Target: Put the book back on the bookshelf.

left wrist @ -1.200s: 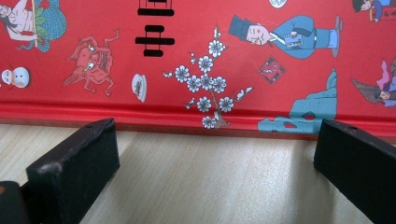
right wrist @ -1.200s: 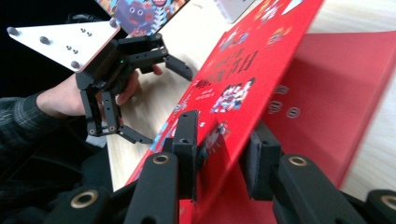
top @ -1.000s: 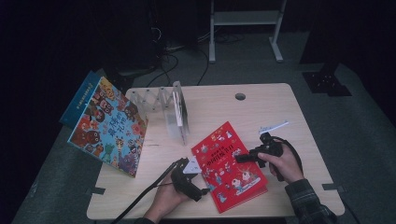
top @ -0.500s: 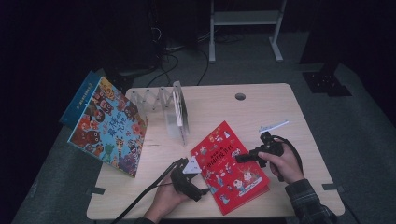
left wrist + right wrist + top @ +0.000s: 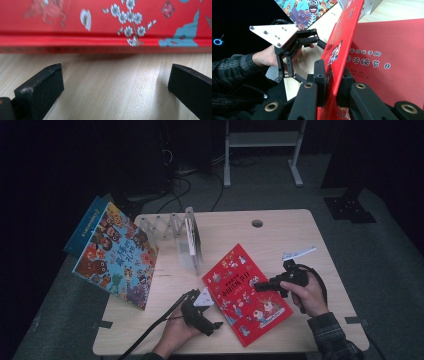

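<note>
A red picture book [image 5: 247,295] lies near the table's front edge. My right gripper [image 5: 260,286] comes in from its right side. In the right gripper view the pads [image 5: 319,75] are shut on the front cover [image 5: 342,45], which stands lifted on edge above a red inner page [image 5: 392,57]. These jaws have just been closing, with the cover between them. My left gripper [image 5: 215,325] rests on the wood at the book's left. Its jaws stand wide open and hold nothing [image 5: 115,82]. They face the book's spine [image 5: 105,46] a short way off.
A colourful picture book [image 5: 117,257] leans over the table's left edge, with a blue one behind it. A clear folding rack [image 5: 167,227] holds an upright white book [image 5: 192,240] at mid-table. A cable hole [image 5: 257,223] sits at the back.
The right hand has shifted very slightly at the book's right side. The left hand and the other books have kept still.
</note>
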A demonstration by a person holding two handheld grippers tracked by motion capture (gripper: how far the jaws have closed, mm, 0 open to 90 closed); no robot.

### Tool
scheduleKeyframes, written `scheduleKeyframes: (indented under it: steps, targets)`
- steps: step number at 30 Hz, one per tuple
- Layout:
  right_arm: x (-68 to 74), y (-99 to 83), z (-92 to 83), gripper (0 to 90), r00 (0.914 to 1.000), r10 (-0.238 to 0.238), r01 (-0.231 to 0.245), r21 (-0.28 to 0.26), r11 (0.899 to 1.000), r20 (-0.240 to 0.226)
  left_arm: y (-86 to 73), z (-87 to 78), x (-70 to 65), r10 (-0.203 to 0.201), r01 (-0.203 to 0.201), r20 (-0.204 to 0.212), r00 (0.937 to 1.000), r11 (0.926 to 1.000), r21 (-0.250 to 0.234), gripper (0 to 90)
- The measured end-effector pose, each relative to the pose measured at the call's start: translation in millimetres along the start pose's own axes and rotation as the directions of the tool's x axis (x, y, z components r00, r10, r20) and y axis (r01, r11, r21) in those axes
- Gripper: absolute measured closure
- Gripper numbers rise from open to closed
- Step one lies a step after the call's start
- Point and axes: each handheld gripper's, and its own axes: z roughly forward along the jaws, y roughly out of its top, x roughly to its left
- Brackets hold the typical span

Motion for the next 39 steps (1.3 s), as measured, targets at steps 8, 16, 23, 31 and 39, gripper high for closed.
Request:
scheduleKeyframes:
  steps: [8, 16, 23, 31, 39]
  targets:
    - [10.3, 4.8, -11.0, 82.3, 0.9980, -0.056, 0.058, -0.050, 0.997, 0.030, -0.4, -0.9, 0.1, 0.007, -0.007, 0.008, 0.9999, 1.0000, 0.003, 0.0]
    - [18.6, 10.5, -32.8, 87.9, 0.9963, -0.086, 0.085, -0.149, 0.985, 0.001, 1.5, -3.2, 0.2, 0.006, -0.006, 0.016, 0.9999, 0.9999, -0.014, 0.0]
    - [26.8, 12.9, -37.3, 87.9, 0.9889, -0.124, 0.136, -0.154, 0.979, 0.081, 3.9, -8.0, 1.3, -0.003, 0.004, 0.029, 0.9996, 0.9989, -0.046, 0.0]
    - [39.1, 18.1, -57.3, 88.0, 0.9808, -0.167, 0.185, -0.215, 0.959, 0.102, 15.6, -21.9, 6.7, -0.031, 0.040, 0.060, 0.9977, 0.9858, -0.163, 0.0]
    - [49.4, 24.5, -67.4, 88.0, 0.9780, -0.199, 0.208, -0.272, 0.940, 0.064, 46.2, -50.6, 28.9, -0.097, 0.140, 0.138, 0.9857, 0.9280, -0.345, 0.0]
